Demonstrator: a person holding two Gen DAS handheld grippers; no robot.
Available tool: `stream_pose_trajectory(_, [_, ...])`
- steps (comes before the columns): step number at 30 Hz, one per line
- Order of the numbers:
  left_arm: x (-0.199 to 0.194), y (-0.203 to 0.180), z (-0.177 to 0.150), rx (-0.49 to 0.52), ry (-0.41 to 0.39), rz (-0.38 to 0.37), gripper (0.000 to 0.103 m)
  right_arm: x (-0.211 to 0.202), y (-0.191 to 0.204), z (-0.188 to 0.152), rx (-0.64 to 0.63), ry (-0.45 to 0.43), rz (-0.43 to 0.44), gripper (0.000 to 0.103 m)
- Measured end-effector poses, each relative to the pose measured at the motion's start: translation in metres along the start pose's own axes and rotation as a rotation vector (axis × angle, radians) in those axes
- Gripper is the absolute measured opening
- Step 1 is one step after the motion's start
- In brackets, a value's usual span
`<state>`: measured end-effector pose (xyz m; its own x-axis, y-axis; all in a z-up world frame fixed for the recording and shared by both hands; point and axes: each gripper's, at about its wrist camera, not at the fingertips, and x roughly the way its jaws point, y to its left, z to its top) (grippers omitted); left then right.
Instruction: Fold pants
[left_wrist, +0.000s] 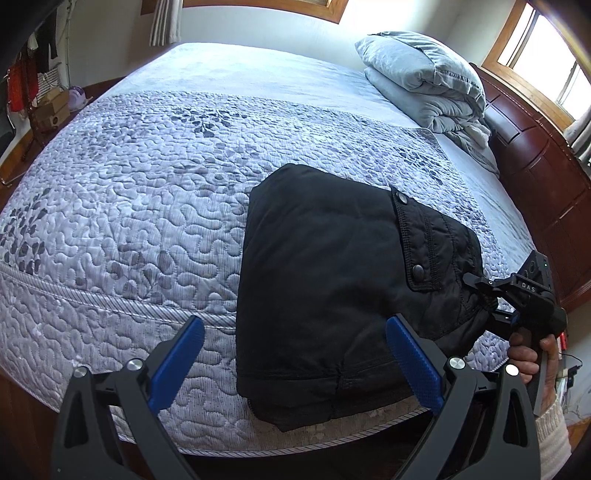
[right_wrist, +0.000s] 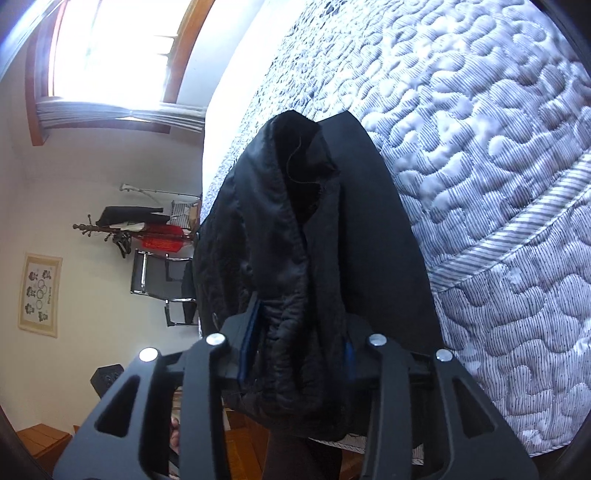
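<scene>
The black pants (left_wrist: 325, 280) lie folded into a thick bundle near the front edge of the bed, a snap-button pocket flap on their right side. My left gripper (left_wrist: 295, 362) is open, its blue pads (left_wrist: 177, 362) straddling the bundle's near left part without touching it. My right gripper (left_wrist: 487, 295) is shut on the pants' right edge. In the right wrist view the pants (right_wrist: 314, 240) are bunched between the closed right gripper (right_wrist: 299, 347).
The bed has a quilted grey-purple cover (left_wrist: 147, 184). A folded grey duvet (left_wrist: 424, 81) sits at the far right by the dark wooden headboard (left_wrist: 535, 166). A coat rack with clothes (right_wrist: 147, 229) and a chair (right_wrist: 162, 280) stand beyond the bed.
</scene>
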<state>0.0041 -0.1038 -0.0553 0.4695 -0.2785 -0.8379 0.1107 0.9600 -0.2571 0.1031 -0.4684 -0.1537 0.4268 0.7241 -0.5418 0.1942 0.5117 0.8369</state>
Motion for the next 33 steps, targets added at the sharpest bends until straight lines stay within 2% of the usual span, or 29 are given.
stream_pose_trajectory(1, [0.000,0.000,0.000,-0.001,0.001,0.001,0.099,-0.003,0.000,-0.002,-0.003,-0.001,0.007,0.050])
stream_pose_trajectory(3, [0.000,0.001,-0.001,-0.003,0.001,0.001,0.099,-0.010,-0.003,-0.005,-0.005,-0.008,0.019,0.058])
stream_pose_trajectory(5, [0.000,0.001,-0.001,-0.006,0.002,-0.001,0.099,-0.017,-0.006,-0.009,-0.010,-0.010,0.012,0.060])
stream_pose_trajectory(11, [0.000,-0.002,-0.002,-0.008,0.004,-0.014,0.099,-0.031,-0.027,-0.035,0.040,0.007,0.063,0.061])
stream_pose_trajectory(14, [0.001,-0.004,-0.002,-0.004,0.004,-0.017,0.099,-0.031,-0.033,-0.043,0.047,0.005,0.068,0.055])
stream_pose_trajectory(18, [-0.001,-0.008,-0.002,0.003,0.001,-0.024,0.099,-0.030,-0.033,-0.044,0.052,0.011,0.049,0.040])
stream_pose_trajectory(22, [-0.005,-0.013,0.000,0.020,-0.015,-0.026,0.099,-0.027,-0.006,-0.042,0.013,0.021,0.036,0.031])
stream_pose_trajectory(29, [-0.011,-0.020,0.006,0.039,-0.040,-0.032,0.099,-0.041,0.041,-0.041,-0.095,0.011,0.023,0.029])
stream_pose_trajectory(33, [-0.018,-0.026,0.008,0.061,-0.072,-0.025,0.099,-0.040,0.056,-0.040,-0.135,0.016,-0.021,0.029])
